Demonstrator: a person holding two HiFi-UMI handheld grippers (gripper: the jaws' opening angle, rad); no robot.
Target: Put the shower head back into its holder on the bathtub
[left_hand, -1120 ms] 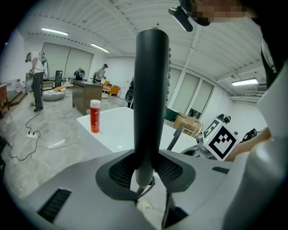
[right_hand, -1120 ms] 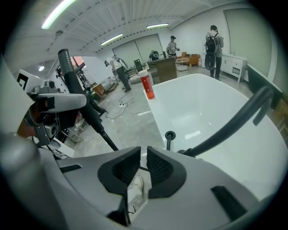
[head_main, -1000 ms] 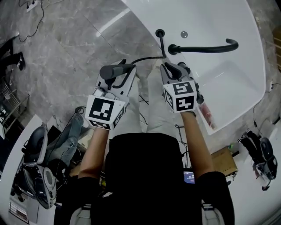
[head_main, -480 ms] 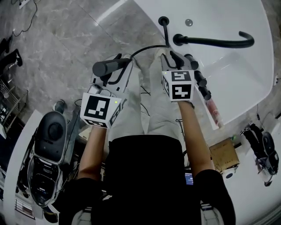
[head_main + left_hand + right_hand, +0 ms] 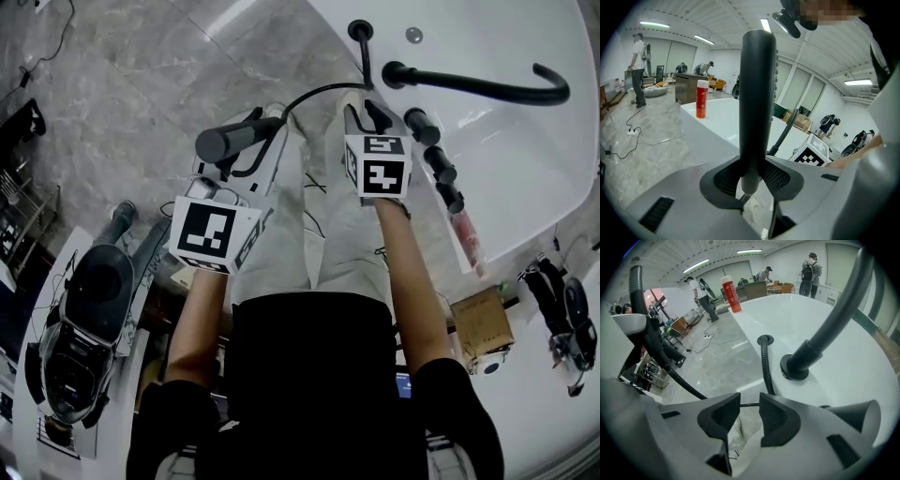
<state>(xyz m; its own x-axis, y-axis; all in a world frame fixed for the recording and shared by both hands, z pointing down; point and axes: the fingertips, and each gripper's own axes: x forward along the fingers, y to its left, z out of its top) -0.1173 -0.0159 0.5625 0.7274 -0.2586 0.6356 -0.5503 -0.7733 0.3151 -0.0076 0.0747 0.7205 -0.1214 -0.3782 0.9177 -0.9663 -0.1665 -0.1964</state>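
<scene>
The black shower head [image 5: 225, 144] lies crosswise in my left gripper [image 5: 247, 141], which is shut on its handle [image 5: 757, 93]. Its black hose [image 5: 319, 91] arcs from the handle to a socket [image 5: 360, 30] on the white bathtub's rim [image 5: 323, 19]. My right gripper [image 5: 368, 111] hovers over the rim beside a row of black knobs [image 5: 438, 159]. Its jaws have just been opening and now stand apart with nothing between them [image 5: 750, 416]. The hose [image 5: 764, 369] runs past beyond its tips. The black spout [image 5: 483, 86] reaches over the tub.
A pink bottle [image 5: 466, 240] lies on the tub's near rim, and a red bottle [image 5: 731, 295] stands at the rim's far end. Floor-cleaning machines [image 5: 75, 319] stand at the lower left, a cardboard box [image 5: 483, 323] at the right. Cables lie on the grey floor [image 5: 122, 84]. People stand far off [image 5: 638, 70].
Both grippers have shifted toward the tub rim, the right one coming in beside the knobs. The left gripper still holds the shower head.
</scene>
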